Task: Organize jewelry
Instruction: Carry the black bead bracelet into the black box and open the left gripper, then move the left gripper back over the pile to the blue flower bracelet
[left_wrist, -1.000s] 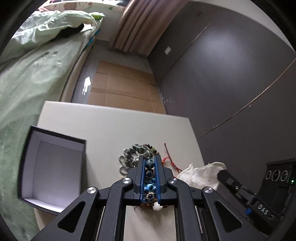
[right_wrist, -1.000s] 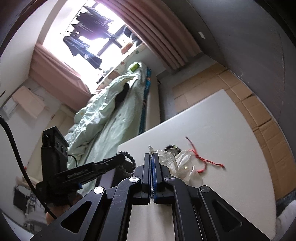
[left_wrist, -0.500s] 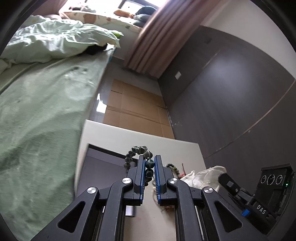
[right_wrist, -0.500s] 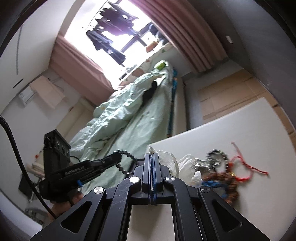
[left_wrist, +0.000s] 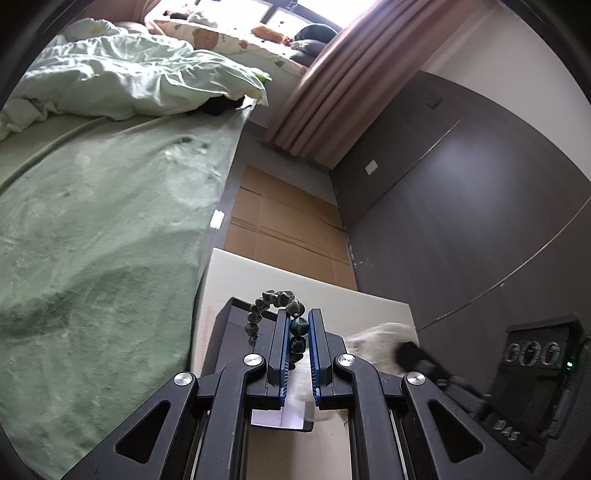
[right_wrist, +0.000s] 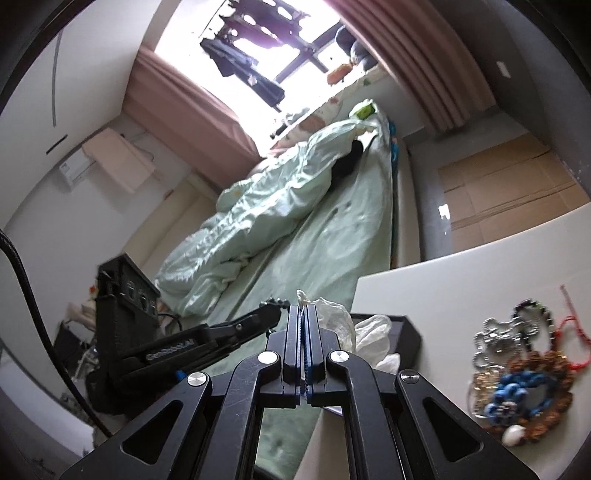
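Note:
My left gripper (left_wrist: 298, 314) is shut on a bracelet of dark green beads (left_wrist: 275, 297), whose loop arches up and left from the fingertips. It hangs over the open black box (left_wrist: 236, 317) with a white lining, at the left end of the white table (left_wrist: 229, 273). My right gripper (right_wrist: 303, 308) is shut on a crumpled white plastic bag (right_wrist: 332, 314), close to the box (right_wrist: 406, 332). In the right wrist view the left gripper (right_wrist: 273, 306) reaches in from the left. A pile of jewelry (right_wrist: 517, 362) lies on the table (right_wrist: 461, 273) to the right.
A bed with a green blanket (left_wrist: 92, 240) runs along the table's left edge. Flattened cardboard (left_wrist: 288, 229) covers the floor beyond the table. A dark wall (left_wrist: 461, 203) stands on the right. The pile holds blue, brown, silver and red-cord pieces.
The left gripper carried the green bracelet off the pile and leftward to above the box. The right gripper swung left with the bag, so the pile now sits far right in its view.

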